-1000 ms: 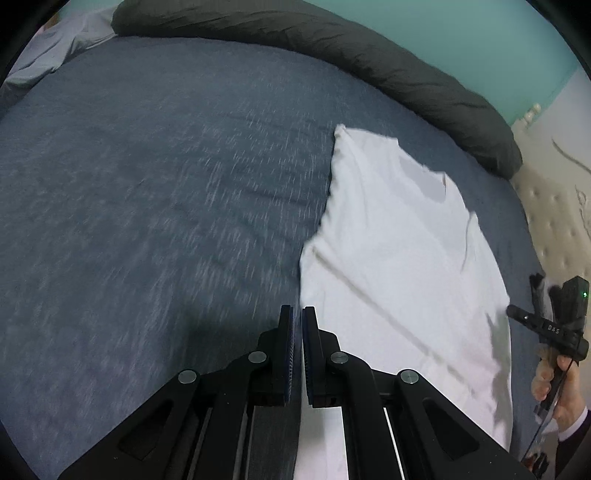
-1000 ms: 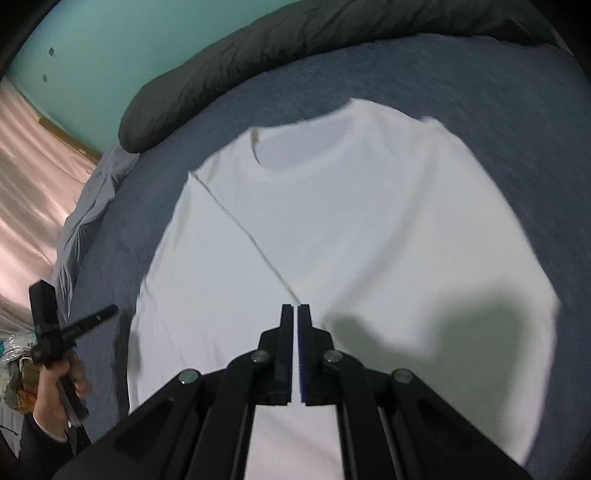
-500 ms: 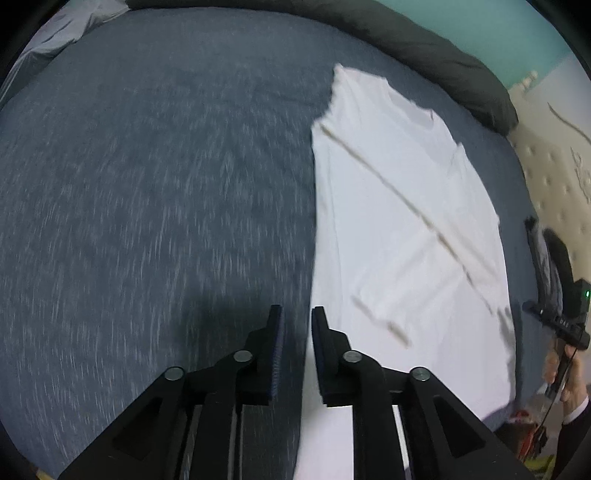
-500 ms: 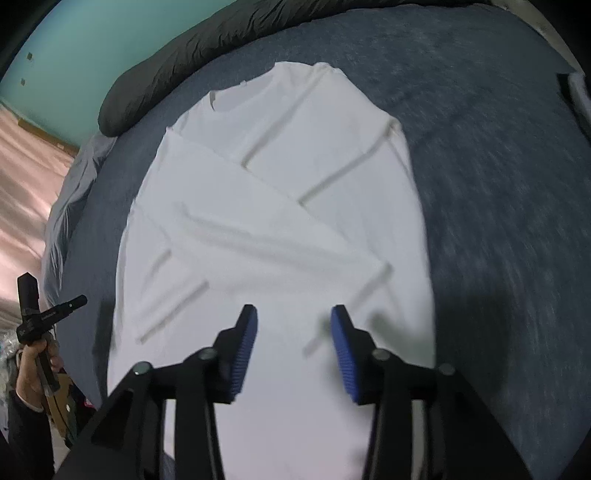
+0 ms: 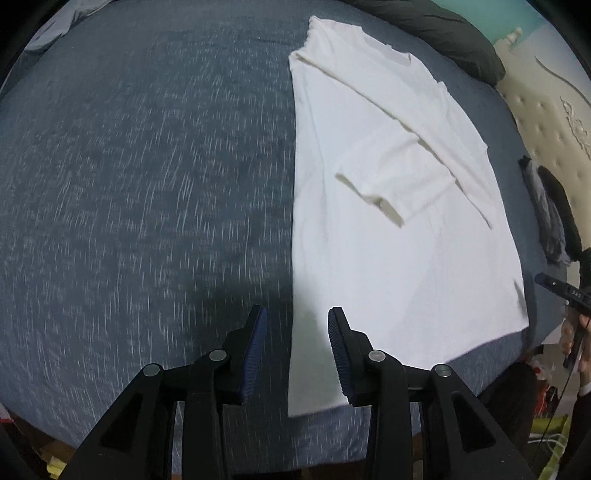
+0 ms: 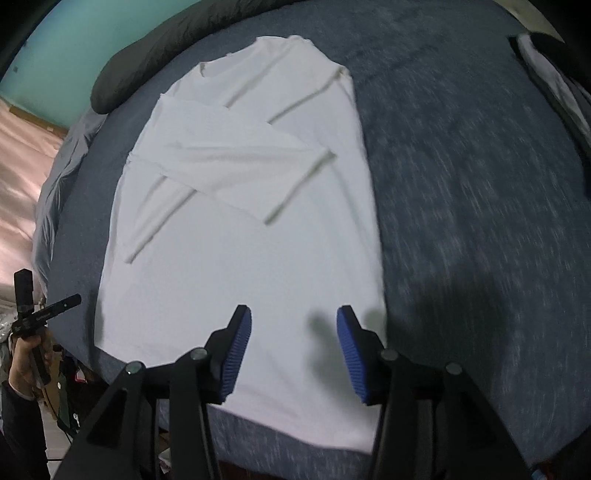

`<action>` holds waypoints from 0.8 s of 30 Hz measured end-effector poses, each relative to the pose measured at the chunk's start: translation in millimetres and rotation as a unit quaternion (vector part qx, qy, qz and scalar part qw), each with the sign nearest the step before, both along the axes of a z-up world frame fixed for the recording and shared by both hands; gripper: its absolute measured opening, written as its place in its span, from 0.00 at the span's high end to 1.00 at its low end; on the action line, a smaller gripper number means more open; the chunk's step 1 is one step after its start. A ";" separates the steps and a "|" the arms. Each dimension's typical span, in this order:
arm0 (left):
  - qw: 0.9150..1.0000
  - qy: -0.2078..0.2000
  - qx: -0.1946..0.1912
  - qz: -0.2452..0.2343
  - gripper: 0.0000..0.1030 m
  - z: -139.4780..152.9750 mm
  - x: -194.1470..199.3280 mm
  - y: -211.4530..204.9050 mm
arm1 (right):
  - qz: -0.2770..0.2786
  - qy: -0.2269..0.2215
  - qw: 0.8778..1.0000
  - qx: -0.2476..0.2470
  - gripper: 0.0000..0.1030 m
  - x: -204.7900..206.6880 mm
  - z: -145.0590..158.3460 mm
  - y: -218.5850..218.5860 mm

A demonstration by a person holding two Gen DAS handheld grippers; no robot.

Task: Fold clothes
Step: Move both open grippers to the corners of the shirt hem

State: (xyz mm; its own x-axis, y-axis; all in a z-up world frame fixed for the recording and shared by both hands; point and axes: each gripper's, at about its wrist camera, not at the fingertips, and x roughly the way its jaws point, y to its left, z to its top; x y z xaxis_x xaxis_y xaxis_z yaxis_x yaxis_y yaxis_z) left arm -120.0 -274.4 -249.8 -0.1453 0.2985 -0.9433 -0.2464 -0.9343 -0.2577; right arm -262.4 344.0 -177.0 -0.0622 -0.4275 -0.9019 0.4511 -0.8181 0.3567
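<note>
Wide blue-grey heathered bedspread (image 5: 147, 166), bare across the whole left half in the left wrist view. Left gripper (image 5: 293, 328), black with blue ribbed pads, over the near left edge of the white long-sleeved shirt (image 5: 388, 221); jaws part-spread, just been opening, nothing pinched, shirt edge lying below the gap. Shirt flat on the bedspread, collar at the far end, hem at the near edge of the bed, both sleeves folded in and crossed over the chest. Long dark grey bolster (image 5: 443, 26) along the far edge, just beyond the collar. Small pile of dark clothing (image 5: 550, 214) right of the shirt, apart from it, beside a cream tufted headboard (image 5: 546, 110). Right gripper (image 6: 294, 323), same make, above the hem; jaws part-spread, just been opening, holding nothing. Open bedspread right of the shirt in the right wrist view, partly in shadow. Teal wall (image 6: 74, 37) behind the bolster. Person's hand (image 6: 27, 363) on a black handle at that view's lower left, off the bed.
</note>
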 end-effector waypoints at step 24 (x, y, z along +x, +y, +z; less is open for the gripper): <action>0.998 -0.055 0.018 0.017 0.60 -34.2 29.8 -5.1 | -0.004 -0.036 0.999 0.036 0.52 39.7 -29.8 58.1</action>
